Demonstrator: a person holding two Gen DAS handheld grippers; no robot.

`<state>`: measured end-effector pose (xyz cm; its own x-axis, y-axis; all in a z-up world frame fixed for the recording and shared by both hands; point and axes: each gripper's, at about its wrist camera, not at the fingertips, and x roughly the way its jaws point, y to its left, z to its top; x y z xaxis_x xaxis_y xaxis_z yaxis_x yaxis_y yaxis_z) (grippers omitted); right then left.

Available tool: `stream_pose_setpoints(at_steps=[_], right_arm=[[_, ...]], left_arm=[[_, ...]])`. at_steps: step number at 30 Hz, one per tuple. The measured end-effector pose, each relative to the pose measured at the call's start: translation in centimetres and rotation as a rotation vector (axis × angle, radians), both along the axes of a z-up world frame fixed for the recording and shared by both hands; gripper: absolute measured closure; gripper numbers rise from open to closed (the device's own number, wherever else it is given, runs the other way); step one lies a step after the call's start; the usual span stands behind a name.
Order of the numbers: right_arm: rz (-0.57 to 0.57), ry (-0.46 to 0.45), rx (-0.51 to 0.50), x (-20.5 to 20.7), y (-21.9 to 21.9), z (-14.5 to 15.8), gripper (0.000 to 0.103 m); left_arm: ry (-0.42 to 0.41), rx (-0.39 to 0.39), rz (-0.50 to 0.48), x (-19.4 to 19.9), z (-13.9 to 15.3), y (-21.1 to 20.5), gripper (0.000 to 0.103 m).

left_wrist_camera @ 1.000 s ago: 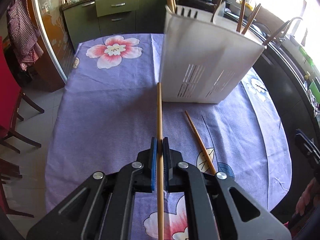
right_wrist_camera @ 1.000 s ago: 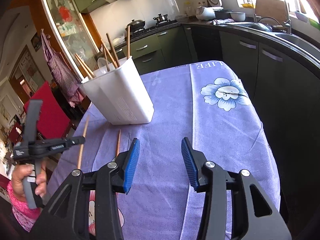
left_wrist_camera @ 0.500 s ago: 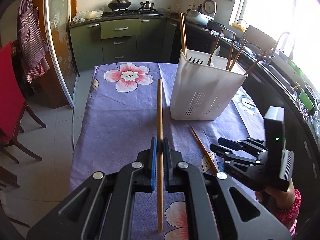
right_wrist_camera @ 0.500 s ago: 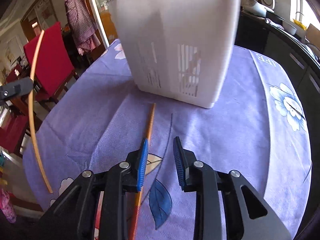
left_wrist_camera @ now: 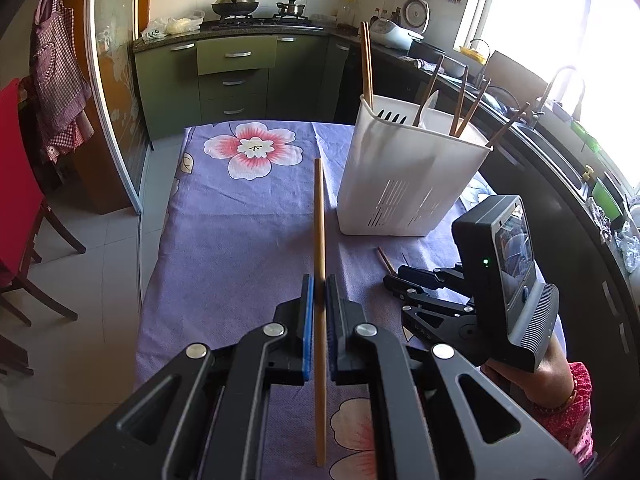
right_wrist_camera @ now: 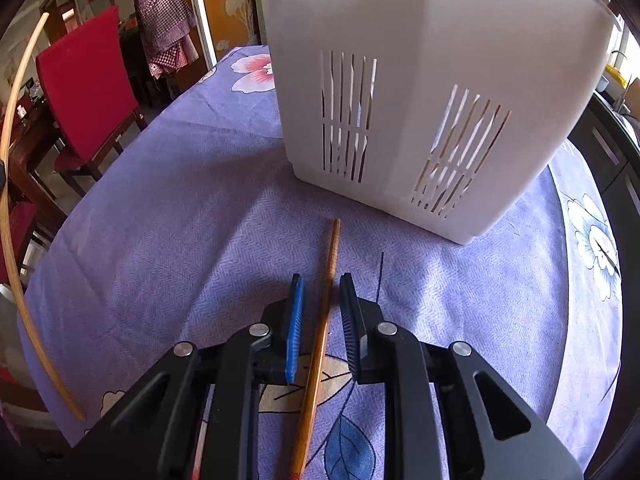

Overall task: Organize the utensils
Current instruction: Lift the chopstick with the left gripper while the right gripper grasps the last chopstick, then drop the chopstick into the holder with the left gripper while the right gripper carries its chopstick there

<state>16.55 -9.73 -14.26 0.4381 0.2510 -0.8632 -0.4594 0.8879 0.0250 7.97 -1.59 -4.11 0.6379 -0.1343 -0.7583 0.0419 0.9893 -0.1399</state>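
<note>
The left hand-held gripper [left_wrist_camera: 319,300] sits at the lower center of the left wrist view with its blue pads [left_wrist_camera: 307,328] pressed against a pale bamboo chopstick [left_wrist_camera: 319,264], which runs straight up the middle of the frame, its far tip ending over the purple floral tablecloth [left_wrist_camera: 240,240] that covers the desk. To the right of that tip, in the upper right of center, stands a white slotted utensil holder [left_wrist_camera: 412,184] on the cloth, with several chopsticks [left_wrist_camera: 366,64] leaning out of its top and the dark tines of a fork [left_wrist_camera: 390,114] showing at its rim. At the right of the same frame the right hand-held gripper [left_wrist_camera: 394,284] reaches down toward the cloth, where the end of a darker chopstick [left_wrist_camera: 385,260] shows just past its fingers. In the right wrist view, the right hand-held gripper [right_wrist_camera: 322,284] is partly open at the lower center, its 2 blue pads [right_wrist_camera: 295,336] on either side of the darker chopstick [right_wrist_camera: 320,340], with a visible gap at each side; the chopstick lies flat on the tablecloth [right_wrist_camera: 180,240], pointing toward the utensil holder [right_wrist_camera: 432,80], which fills the upper right of the frame, and stopping short of its base. The pale chopstick [right_wrist_camera: 16,216] curves down the far left edge, in front of a red chair [right_wrist_camera: 86,80] in the upper left.
</note>
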Motion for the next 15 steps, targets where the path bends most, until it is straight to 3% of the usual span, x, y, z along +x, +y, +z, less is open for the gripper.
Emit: stream_pose_setpoints(at_steps=[5, 7, 9, 15], right_arm=[[0.011, 0.018, 0.004, 0.3, 0.3, 0.0, 0.086], [0.018, 0.017, 0.000, -0.1, 0.4, -0.1, 0.095], [0.013, 0.014, -0.004, -0.2, 0.6, 0.0, 0.096], [-0.020, -0.029, 0.079, -1.6, -1.7, 2.3, 0.096]], left_arm=[[-0.002, -0.009, -0.004, 0.0, 0.1, -0.1, 0.097], [-0.004, -0.006, -0.005, 0.0, 0.2, -0.1, 0.097], [-0.007, -0.005, -0.005, -0.1, 0.3, -0.1, 0.097], [-0.010, -0.003, -0.009, -0.1, 0.5, 0.0, 0.097]])
